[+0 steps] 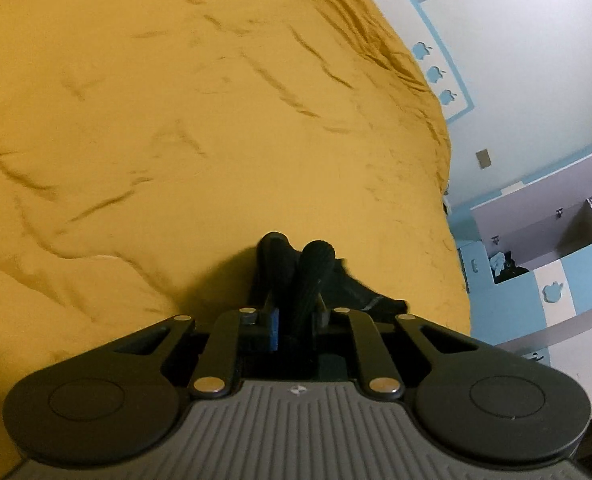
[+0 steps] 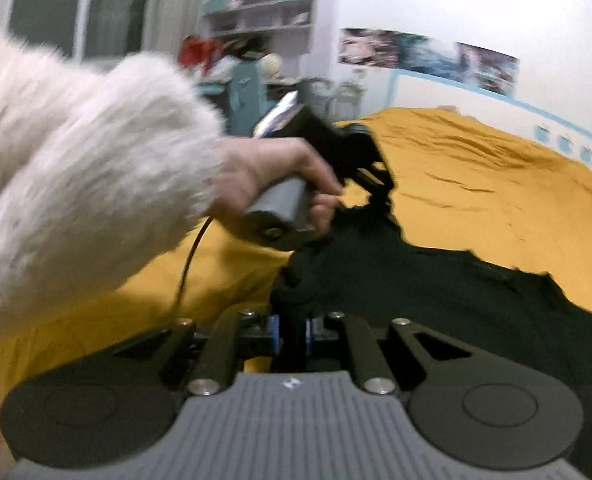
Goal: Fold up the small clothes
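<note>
While both fingers pinch the black garment (image 2: pixel 396 276), the left hand (image 2: pixel 280 184) angles downward.

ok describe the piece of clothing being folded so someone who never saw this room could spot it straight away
Start with the big bed under a mustard-yellow bedspread, below a wall with a blue border. Near its front edge lies the black garment, a dark, floppy cloth with both grippers' jaws closed on it. It is the only dark thing on the yellow cover.
</note>
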Available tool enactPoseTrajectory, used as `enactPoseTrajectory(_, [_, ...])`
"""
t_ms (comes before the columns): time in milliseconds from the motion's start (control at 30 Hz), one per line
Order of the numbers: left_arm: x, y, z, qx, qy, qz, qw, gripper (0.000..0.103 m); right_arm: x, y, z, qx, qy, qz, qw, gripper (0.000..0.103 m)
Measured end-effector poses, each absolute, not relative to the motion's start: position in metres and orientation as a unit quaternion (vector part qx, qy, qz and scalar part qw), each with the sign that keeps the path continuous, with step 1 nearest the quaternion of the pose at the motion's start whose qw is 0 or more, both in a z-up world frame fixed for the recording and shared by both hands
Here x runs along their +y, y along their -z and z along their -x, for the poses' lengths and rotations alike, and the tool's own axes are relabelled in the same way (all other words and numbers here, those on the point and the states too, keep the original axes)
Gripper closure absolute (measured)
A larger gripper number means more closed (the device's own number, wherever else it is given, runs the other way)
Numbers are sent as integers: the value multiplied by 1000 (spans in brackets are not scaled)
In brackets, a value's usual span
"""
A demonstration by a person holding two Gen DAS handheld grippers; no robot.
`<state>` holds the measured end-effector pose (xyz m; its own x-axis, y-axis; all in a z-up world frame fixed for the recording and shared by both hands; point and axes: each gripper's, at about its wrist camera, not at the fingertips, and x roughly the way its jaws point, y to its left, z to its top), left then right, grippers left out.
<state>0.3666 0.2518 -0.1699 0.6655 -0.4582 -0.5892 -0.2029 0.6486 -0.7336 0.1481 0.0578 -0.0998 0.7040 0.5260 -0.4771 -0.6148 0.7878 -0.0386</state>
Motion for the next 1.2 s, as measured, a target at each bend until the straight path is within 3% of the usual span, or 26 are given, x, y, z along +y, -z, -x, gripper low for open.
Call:
enactPoseTrajectory(500, [67,107,-426,432,78,297,848,89,-131,69,-169,224,-191,-57,954,99])
enactPoseTrajectory(833, [-46,122,-462,448,119,277,842,90,-257,91,-182,229,-80,-135,961,99])
enactPoseTrajectory(1200, [-130,145,-488,477,141,232,836,90,-330,127,-198,240,-1,-208,948,99])
